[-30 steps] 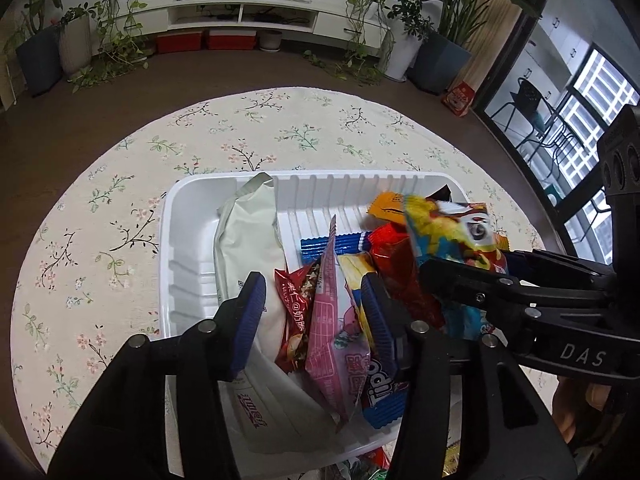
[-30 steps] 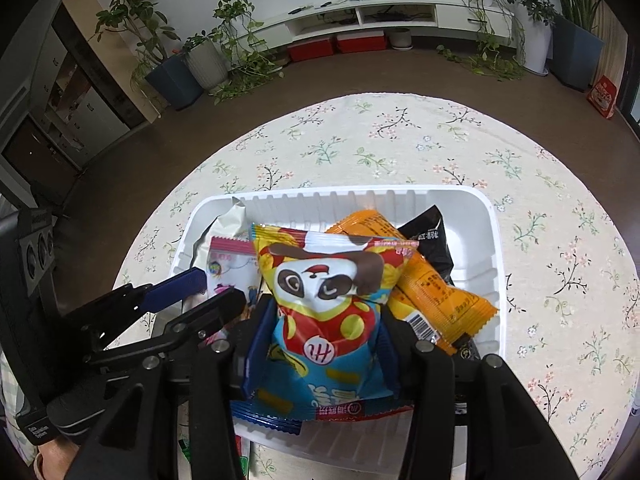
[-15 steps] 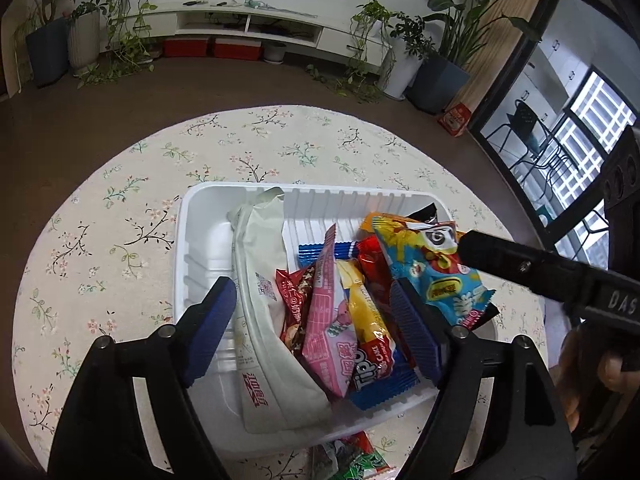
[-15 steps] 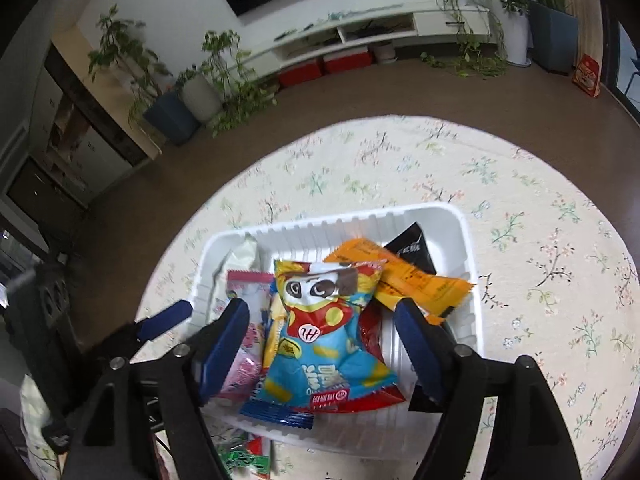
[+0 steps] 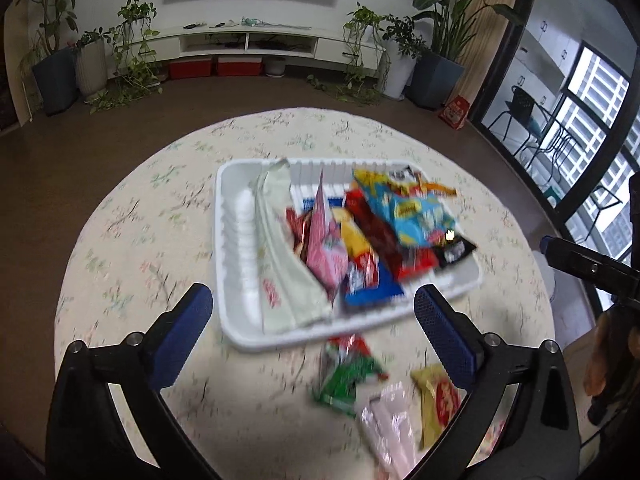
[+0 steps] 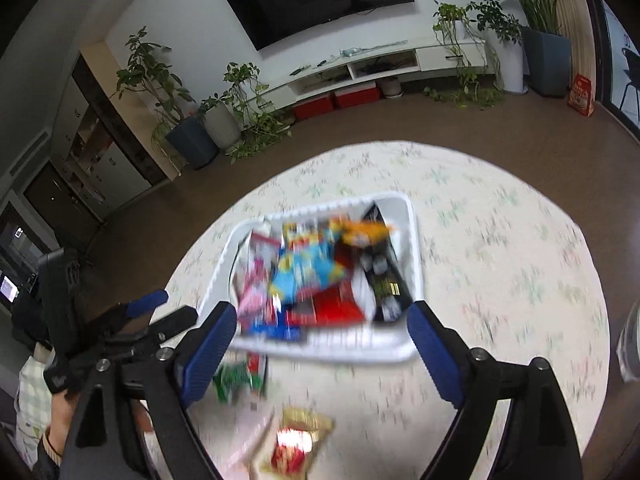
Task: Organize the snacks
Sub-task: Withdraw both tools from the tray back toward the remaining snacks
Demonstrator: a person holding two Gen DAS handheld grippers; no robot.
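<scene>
A white tray (image 5: 230, 240) sits mid-table, piled with snacks: a pale green bag (image 5: 280, 248), a pink packet (image 5: 326, 240) and a blue panda bag (image 5: 416, 216) on top. My left gripper (image 5: 310, 300) hangs back from the tray's near rim, jaws opening wide, nothing held. My right gripper (image 6: 320, 312) is likewise short of the tray (image 6: 414, 248), jaws opening, with nothing gripped. A green-red packet (image 5: 348, 372), a yellow-red packet (image 5: 438, 400) and a pale pink packet (image 5: 392, 424) lie loose on the cloth in front of the tray.
The round table wears a floral cloth (image 5: 140, 240), with brown floor beyond its edge. A white object (image 6: 630, 344) shows at the table's right side. The person's hand (image 5: 600, 360) and checked sleeve (image 6: 28, 400) sit at the frame edges. Potted plants and a TV shelf line the far wall.
Both grippers let go of their packets, the left the pink one, the right the blue panda bag, opened wide and drew back and up from the tray. Loose packets came into view.
</scene>
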